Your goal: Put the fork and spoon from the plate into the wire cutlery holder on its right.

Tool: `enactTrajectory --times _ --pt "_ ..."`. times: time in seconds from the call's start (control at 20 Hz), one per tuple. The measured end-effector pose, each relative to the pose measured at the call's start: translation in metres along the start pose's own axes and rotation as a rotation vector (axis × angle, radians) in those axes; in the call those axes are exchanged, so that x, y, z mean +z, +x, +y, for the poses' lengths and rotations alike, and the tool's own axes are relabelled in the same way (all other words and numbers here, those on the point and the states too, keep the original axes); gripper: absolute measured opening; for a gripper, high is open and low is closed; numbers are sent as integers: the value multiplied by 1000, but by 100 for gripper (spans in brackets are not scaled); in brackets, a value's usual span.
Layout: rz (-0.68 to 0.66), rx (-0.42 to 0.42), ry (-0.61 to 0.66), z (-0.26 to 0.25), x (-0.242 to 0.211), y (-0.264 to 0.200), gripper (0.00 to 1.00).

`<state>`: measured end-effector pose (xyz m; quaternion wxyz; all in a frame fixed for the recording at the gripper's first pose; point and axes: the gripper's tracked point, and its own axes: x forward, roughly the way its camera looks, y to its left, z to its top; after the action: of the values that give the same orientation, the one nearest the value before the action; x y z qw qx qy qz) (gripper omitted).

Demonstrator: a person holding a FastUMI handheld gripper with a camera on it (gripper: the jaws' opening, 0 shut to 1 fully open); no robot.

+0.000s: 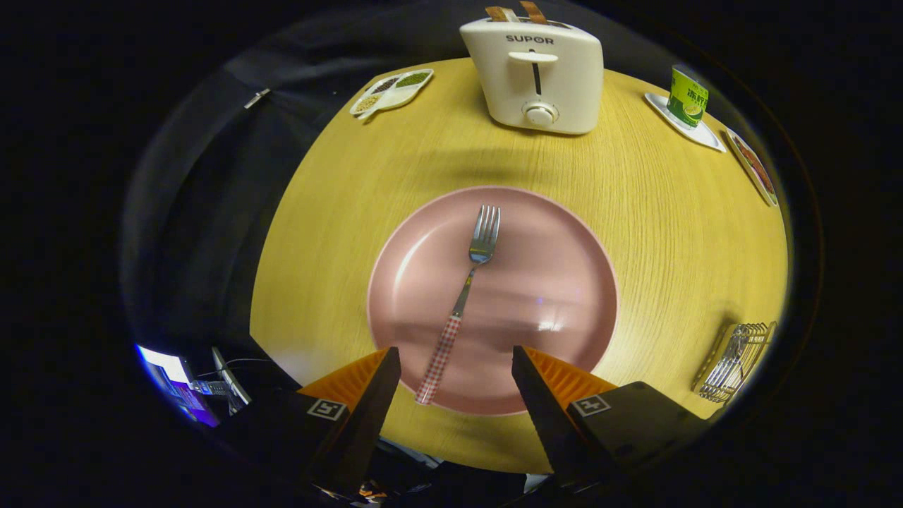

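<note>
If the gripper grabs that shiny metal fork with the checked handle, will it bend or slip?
The metal fork with the red-checked handle looks stiff, so it probably won't bend. It lies flat on the glossy pink plate, so it may slide when nudged. The open gripper has its thin handle between the fingers; a grip there could let the tines tip down.

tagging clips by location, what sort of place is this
Likely a mock breakfast table in a recording booth: a wooden table with a toaster, a pink plate holding a fork, and dark cloth behind. The open gripper hovers over the fork's handle.
</note>
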<state>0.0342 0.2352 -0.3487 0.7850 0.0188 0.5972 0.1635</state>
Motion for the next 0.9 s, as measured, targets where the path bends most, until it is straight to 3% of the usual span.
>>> enactTrajectory --times 0.2,0.35,0.45,0.6,0.7,0.8,0.85,0.9 --pt "49 -32 12 2 -10 16 95" --pt "68 -34 16 6 -14 21 76" --pt "79 -36 29 7 -17 23 73" --pt "85 -31 47 10 -16 24 56" --pt "90 -45 53 5 -16 27 55" --pt "90 -50 74 3 -16 26 26" --pt "89 -41 74 5 -17 26 20" --pt "90 -28 65 6 -17 26 20"
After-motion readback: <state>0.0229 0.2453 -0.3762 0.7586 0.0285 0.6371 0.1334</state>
